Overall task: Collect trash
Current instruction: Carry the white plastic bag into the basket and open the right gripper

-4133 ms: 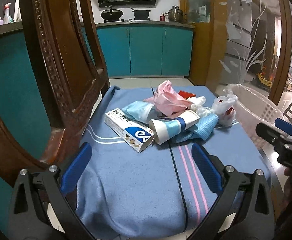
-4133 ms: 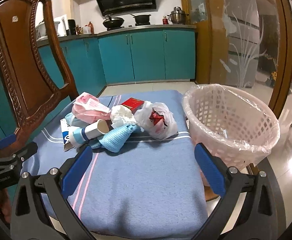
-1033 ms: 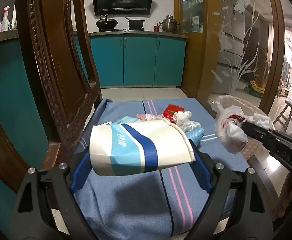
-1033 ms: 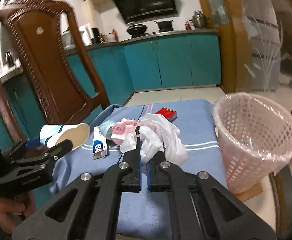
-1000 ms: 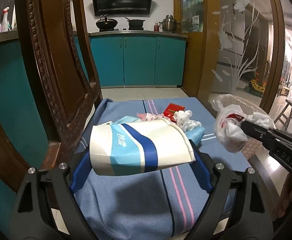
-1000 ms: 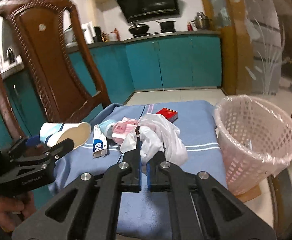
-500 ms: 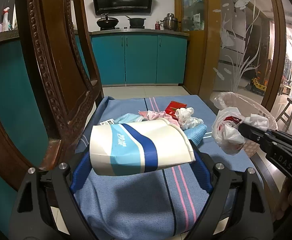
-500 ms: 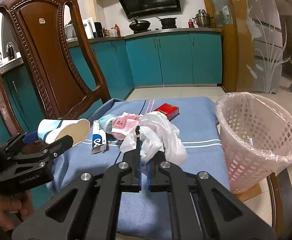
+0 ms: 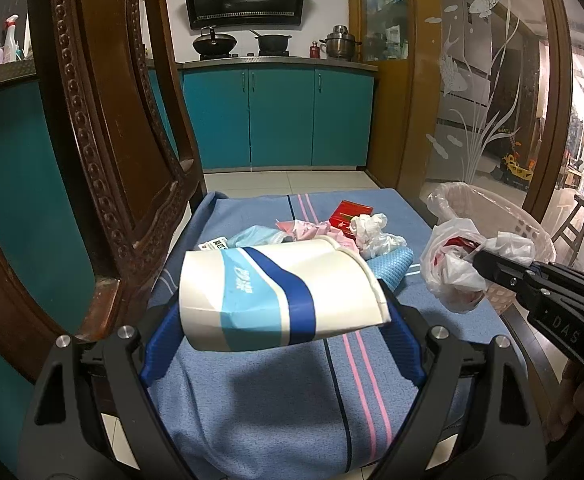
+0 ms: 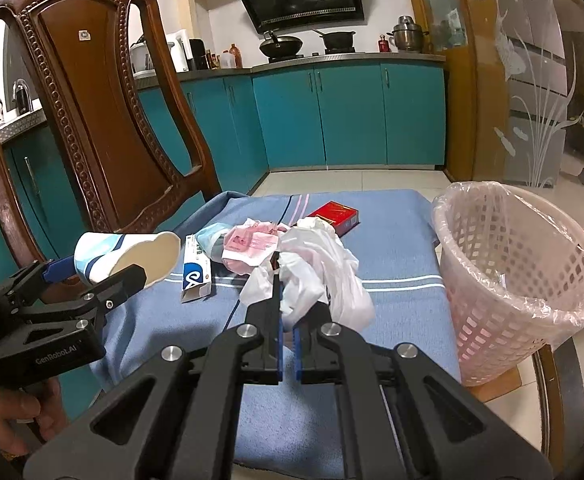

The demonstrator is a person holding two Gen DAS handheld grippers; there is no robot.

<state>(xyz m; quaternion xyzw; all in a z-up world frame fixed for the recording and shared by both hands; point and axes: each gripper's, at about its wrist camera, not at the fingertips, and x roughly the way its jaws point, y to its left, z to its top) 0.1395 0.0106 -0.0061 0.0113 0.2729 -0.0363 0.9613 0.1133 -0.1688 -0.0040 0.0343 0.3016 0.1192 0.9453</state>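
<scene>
Both pieces have left the pile since earlier: my left gripper (image 9: 284, 316) clamps the paper cup (image 9: 280, 292) sideways, my right gripper (image 10: 287, 280) pinches the plastic bag (image 10: 324, 268), probably clear of the blue cloth, left of the basket (image 10: 520, 272) for dropping.

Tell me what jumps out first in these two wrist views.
The big paper cup, lying sideways and clamped in the left gripper, fills the left wrist view. Right of it, the right gripper pinches a crumpled white plastic bag above the blue cloth. The lined pink basket stands at the cloth's right edge.
</scene>
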